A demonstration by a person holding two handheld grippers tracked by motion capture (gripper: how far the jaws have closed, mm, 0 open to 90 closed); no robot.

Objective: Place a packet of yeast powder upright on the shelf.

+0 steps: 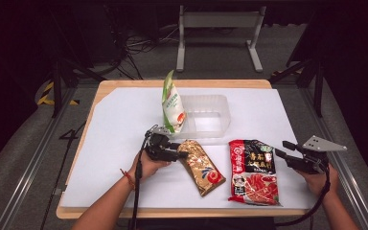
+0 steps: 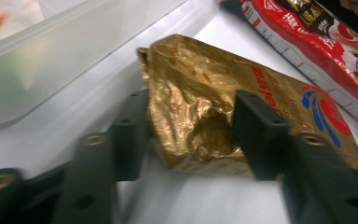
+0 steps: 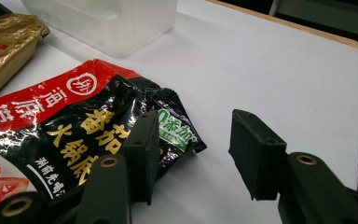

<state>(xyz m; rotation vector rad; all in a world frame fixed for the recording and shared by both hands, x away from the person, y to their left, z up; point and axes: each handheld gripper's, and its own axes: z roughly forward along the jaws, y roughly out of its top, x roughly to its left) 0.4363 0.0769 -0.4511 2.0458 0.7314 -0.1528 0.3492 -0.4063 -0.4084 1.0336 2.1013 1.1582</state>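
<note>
Item: gold foil pouch [image 2: 200, 107], lying flat on the white sheet [image 1: 120, 124] in front of the clear plastic bin [image 1: 215, 108], between the two hands.

Left gripper [image 1: 182, 154]: jaws set either side of the pouch's near end, one against the left edge and one denting the crumpled foil on the right; roughly half closed and apparently pinching it (the pouch remains on the sheet).

Right gripper [image 3: 191, 154]: jaws apart, holding nothing, one jaw over the corner of the red-and-black hotpot base packet [image 1: 254, 170].

Also present: green-and-white bag [image 1: 171, 103] standing upright at the bin's left end.

Risk, as I judge it: slick foil held by one end could slip out or sag on lifting and catch the bin rim.
</note>
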